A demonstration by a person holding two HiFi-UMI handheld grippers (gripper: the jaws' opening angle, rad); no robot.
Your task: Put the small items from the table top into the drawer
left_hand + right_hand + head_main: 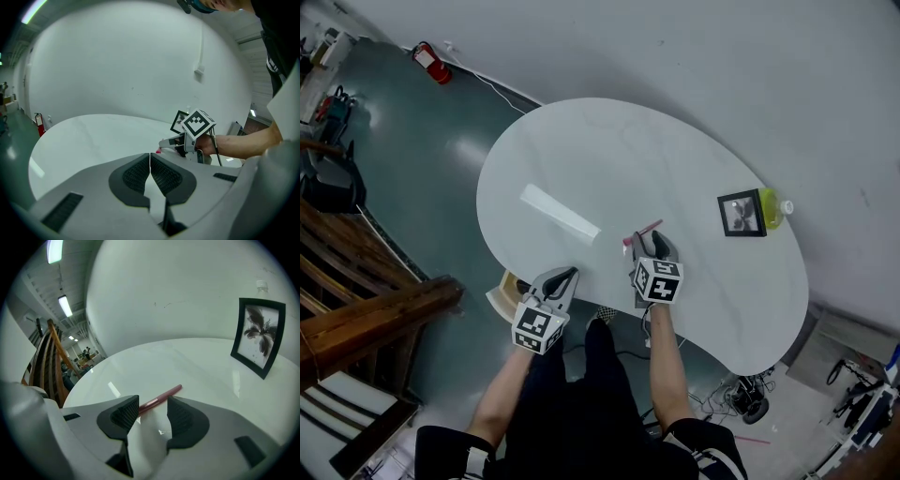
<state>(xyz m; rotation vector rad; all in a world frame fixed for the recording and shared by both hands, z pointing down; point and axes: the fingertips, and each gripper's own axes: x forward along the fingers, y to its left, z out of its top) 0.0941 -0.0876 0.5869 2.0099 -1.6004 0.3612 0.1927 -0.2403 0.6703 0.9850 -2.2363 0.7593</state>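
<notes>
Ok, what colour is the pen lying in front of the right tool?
The pen is dark pink, almost maroon; the right gripper view shows it best.

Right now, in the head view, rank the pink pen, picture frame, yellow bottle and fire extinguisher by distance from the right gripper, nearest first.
1. Pink pen: on the table, at the right gripper's open jaws.
2. Picture frame: further right on the table.
3. Yellow bottle: just beyond the frame.
4. Fire extinguisher: on the floor, far left.
</notes>
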